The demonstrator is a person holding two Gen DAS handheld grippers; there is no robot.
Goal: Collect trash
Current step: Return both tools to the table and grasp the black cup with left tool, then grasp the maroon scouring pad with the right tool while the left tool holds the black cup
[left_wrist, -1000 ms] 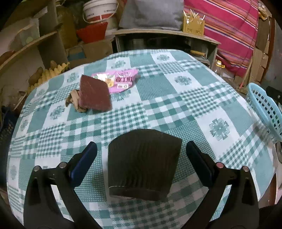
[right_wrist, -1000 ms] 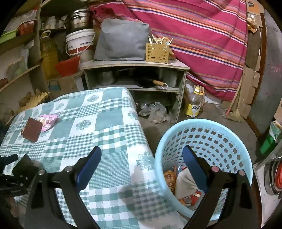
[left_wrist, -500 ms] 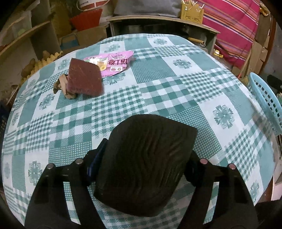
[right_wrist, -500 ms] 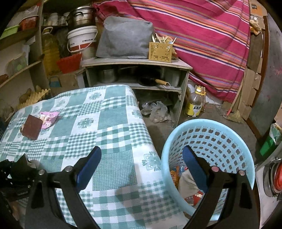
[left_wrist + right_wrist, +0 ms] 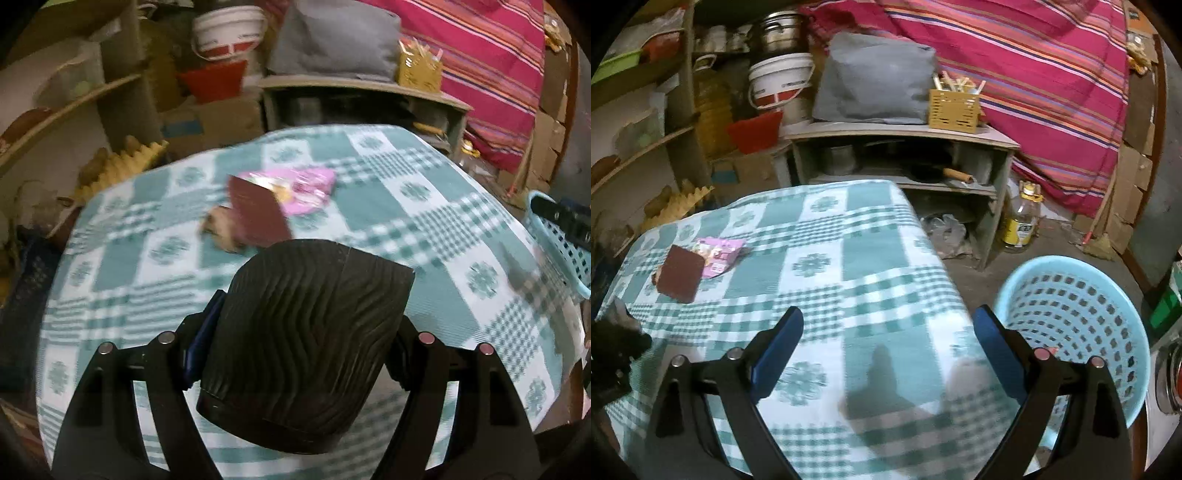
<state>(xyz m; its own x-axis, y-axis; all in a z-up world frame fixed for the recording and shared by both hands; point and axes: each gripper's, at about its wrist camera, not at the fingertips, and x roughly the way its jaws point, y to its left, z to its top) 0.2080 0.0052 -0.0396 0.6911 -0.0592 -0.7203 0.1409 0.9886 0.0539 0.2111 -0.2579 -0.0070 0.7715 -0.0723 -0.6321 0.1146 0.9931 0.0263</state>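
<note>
Beside table [image 5: 849, 258] | basket [image 5: 1071, 317] (contents unseen) | left gripper [image 5: 306, 354] clamps cup [image 5: 306, 332] | right gripper [image 5: 886, 332] agape

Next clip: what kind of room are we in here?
Most likely a cluttered home storeroom or back kitchen. A table under a green checked tablecloth stands among rough wooden shelves holding a metal pot and a white plastic bucket, with a cooking-oil bottle on the bare floor.

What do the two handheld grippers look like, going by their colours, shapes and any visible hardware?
Both look alike. The left gripper and right gripper each have two black, angular plastic arms carrying flat blue finger pads, with small round silver and pinkish fasteners at the pivots. No cables, markings or sleeves show.
</note>
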